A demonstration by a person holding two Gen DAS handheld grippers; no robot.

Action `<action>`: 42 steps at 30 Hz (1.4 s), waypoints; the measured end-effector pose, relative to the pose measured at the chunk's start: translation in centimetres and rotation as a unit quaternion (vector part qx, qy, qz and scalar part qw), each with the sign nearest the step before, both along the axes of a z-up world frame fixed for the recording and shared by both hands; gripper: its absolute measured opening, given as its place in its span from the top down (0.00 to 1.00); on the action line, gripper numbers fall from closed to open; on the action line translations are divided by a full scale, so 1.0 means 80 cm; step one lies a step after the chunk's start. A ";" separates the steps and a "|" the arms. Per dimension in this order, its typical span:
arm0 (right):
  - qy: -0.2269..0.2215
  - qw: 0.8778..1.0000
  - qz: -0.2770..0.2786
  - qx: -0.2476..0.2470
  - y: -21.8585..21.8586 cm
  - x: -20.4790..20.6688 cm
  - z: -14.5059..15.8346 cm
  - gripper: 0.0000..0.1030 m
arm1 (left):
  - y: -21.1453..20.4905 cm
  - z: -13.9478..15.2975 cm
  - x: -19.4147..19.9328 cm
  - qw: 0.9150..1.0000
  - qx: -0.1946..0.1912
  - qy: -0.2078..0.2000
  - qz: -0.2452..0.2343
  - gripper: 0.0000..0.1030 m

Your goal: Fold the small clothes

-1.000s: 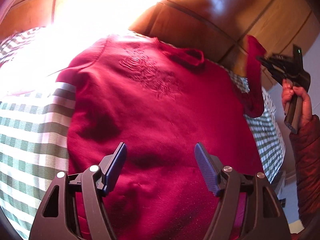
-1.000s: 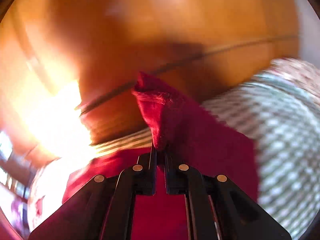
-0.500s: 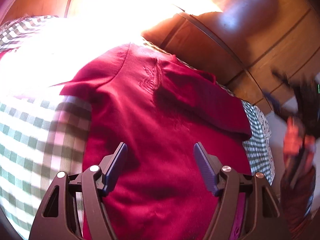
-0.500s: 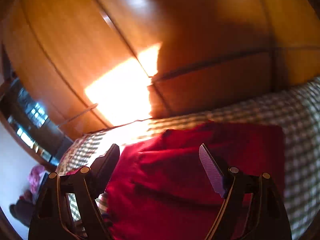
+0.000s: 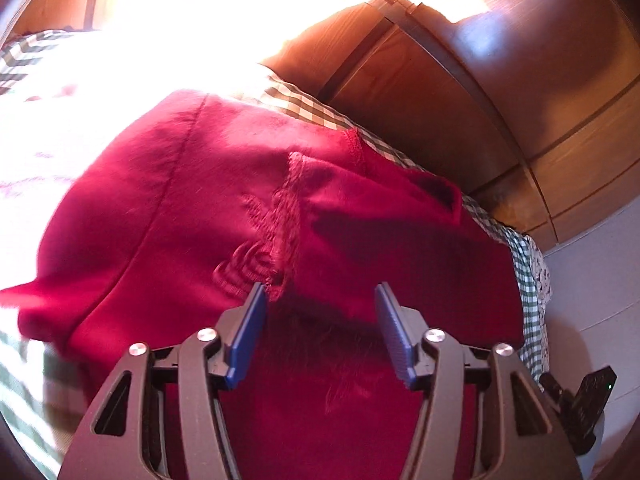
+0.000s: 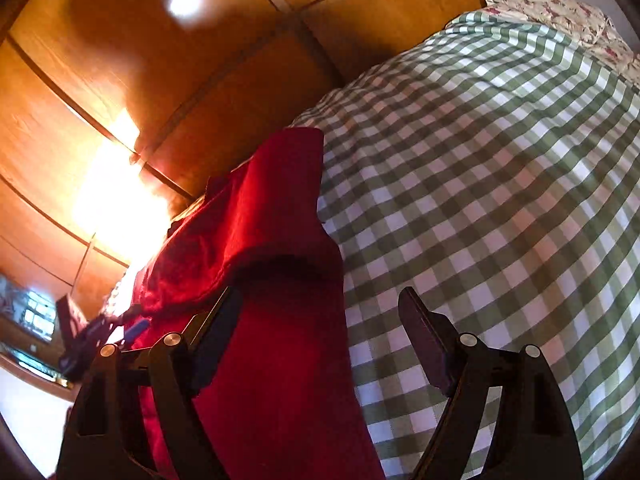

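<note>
- Left wrist view: left tool [image 5: 320,308] was seen half-open and closing, empty, with the sweater's folded sleeve edge [image 5: 288,216] straight ahead, running away from it.
- Right tool [image 6: 320,320] was left wide open, empty, at the sweater's [image 6: 272,220] right edge on the bed [image 6: 480,200].

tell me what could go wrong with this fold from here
The folded-over sleeve lies loose on the red sweater, so it may slip open. The left hand-held gripper, jaws just narrowing, straddles only the sleeve's edge and may pinch one layer. Glare hides the far side of the checked cover.
</note>
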State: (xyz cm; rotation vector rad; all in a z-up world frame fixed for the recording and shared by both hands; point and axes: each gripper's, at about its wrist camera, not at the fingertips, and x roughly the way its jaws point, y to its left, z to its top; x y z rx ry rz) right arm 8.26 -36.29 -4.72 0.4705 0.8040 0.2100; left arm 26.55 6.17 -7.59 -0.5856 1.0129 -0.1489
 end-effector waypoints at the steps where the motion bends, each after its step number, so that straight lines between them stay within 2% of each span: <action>1: 0.001 1.000 0.003 0.002 0.004 0.003 -0.002 0.22 | -0.004 -0.001 0.009 1.000 -0.004 0.002 -0.006 0.76; 2: 0.001 1.000 0.006 0.002 0.009 0.005 0.000 0.22 | -0.007 0.001 0.016 1.000 -0.008 0.004 -0.018 0.93; 4: 0.000 1.000 0.015 0.006 0.022 0.015 0.003 0.22 | -0.010 0.022 0.020 1.000 0.008 -0.023 -0.015 0.93; 7: -0.013 0.999 0.048 0.011 0.044 0.015 0.012 0.22 | 0.004 0.061 0.009 0.997 -0.007 -0.076 -0.004 0.93; 9: -0.022 0.998 0.065 0.004 0.061 0.017 0.018 0.22 | 0.017 0.076 0.001 0.995 0.003 -0.096 0.010 0.93; 11: -0.030 0.997 0.075 0.001 0.076 0.022 0.026 0.22 | 0.022 0.072 0.000 0.996 0.020 -0.086 0.009 0.93; 16: -0.046 0.995 0.088 -0.023 0.117 0.060 0.039 0.23 | 0.006 0.032 0.013 0.997 0.063 -0.041 -0.003 0.92; 18: -0.047 0.992 0.080 -0.083 0.140 0.084 0.034 0.23 | 0.001 0.018 0.018 0.995 0.092 -0.029 0.006 0.92; 20: -0.030 0.988 0.069 -0.136 0.156 0.106 0.015 0.24 | 0.001 0.005 0.020 0.992 0.127 -0.020 0.020 0.89; 21: -0.019 0.983 0.066 -0.173 0.165 0.115 0.001 0.27 | 0.000 -0.003 0.019 0.989 0.142 -0.014 0.025 0.88; 23: -0.017 0.967 0.049 -0.249 0.176 0.119 -0.028 0.31 | 0.002 -0.011 0.017 0.990 0.137 -0.018 0.028 0.88; 24: -0.048 0.962 0.045 -0.264 0.180 0.111 -0.036 0.30 | 0.000 -0.012 0.015 0.989 0.144 -0.022 0.026 0.88; 27: -0.059 0.959 0.035 -0.275 0.183 0.103 -0.039 0.29 | 0.001 -0.012 0.008 0.986 0.165 -0.030 0.023 0.87; 28: -0.060 0.959 0.036 -0.273 0.182 0.103 -0.040 0.28 | 0.000 -0.010 0.006 0.986 0.164 -0.030 0.023 0.85; 31: -0.060 0.959 0.035 -0.273 0.181 0.101 -0.041 0.26 | 0.009 -0.005 -0.007 0.990 0.137 -0.027 0.029 0.68; 36: -0.062 0.957 0.031 -0.282 0.187 0.107 -0.042 0.22 | 0.050 0.000 -0.066 0.994 0.082 -0.017 0.072 0.69; 40: -0.063 0.953 0.028 -0.294 0.190 0.107 -0.041 0.22 | 0.102 0.006 -0.122 0.993 0.026 -0.037 0.105 0.70; 41: -0.064 0.953 0.028 -0.295 0.191 0.107 -0.041 0.22 | 0.116 0.005 -0.132 0.993 0.011 -0.036 0.113 0.60; 42: -0.065 0.953 0.028 -0.295 0.191 0.107 -0.041 0.22 | 0.132 0.003 -0.146 0.990 0.005 -0.031 0.136 0.54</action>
